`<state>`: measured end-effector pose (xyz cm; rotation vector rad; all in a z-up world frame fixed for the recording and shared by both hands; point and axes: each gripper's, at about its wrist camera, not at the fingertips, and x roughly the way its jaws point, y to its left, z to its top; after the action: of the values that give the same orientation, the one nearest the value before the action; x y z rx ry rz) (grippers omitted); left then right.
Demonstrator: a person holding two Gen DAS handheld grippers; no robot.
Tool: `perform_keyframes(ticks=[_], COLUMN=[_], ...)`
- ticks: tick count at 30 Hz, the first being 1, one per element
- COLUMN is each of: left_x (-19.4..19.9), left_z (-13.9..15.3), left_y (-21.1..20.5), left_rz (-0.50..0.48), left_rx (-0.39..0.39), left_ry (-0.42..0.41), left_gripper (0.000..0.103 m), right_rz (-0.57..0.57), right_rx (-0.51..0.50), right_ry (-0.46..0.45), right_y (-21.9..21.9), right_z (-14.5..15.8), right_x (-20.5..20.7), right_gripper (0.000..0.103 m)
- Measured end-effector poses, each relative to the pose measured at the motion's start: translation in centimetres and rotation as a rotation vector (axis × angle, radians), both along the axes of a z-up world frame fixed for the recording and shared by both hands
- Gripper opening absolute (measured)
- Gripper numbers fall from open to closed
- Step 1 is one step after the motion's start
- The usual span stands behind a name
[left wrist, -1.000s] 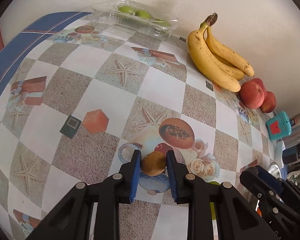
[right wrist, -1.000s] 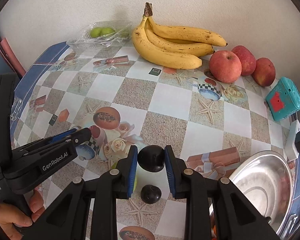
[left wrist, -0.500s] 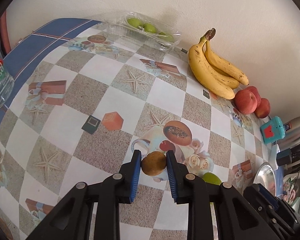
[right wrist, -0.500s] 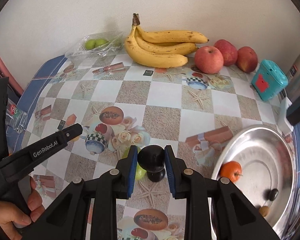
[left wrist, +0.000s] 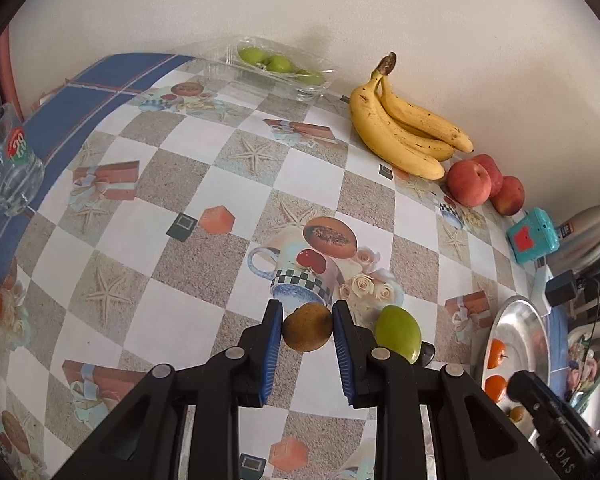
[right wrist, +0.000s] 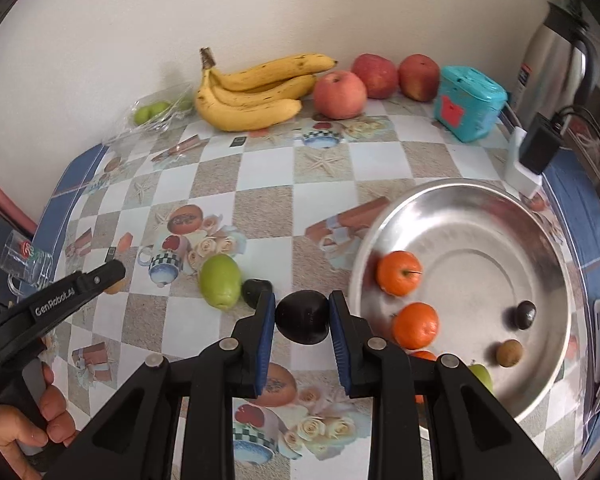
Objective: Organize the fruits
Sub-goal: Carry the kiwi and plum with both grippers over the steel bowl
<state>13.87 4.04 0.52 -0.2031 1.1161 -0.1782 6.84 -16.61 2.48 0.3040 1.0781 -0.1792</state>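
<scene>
The left gripper has its fingers clamped on a brown kiwi, held above the desk just left of a green mango. The right gripper has its fingers clamped on a dark plum, held near the left rim of the steel bowl. Behind its left finger a second dark fruit, probably another plum, lies half hidden, touching the mango. In the bowl lie two tangerines, a small dark fruit and a brown one; more fruit at the near rim is cut off by the right finger. Bananas and apples lie at the far wall.
</scene>
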Motion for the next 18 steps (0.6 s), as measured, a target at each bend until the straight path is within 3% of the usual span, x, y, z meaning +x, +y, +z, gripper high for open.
perform_keyframes(ticks=[12,18], left_x=[-1.1,-1.9], left_z=[1.4,1.8], left_y=[-3.6,-7.5], left_rz=[-0.062,-0.147], left_rx=[0.041,-0.004], left_ry=[-0.024,-0.014], left_gripper=[0.027,0.027], right_rz=[-0.092,-0.175], right_rx=[-0.072,-0.082], right_ry=[0.009,0.038], right_y=[-5.2,-8.6], right_z=[0.0,-0.5], right_x=[-2.3,-3.2], right_gripper=[0.028,0.028])
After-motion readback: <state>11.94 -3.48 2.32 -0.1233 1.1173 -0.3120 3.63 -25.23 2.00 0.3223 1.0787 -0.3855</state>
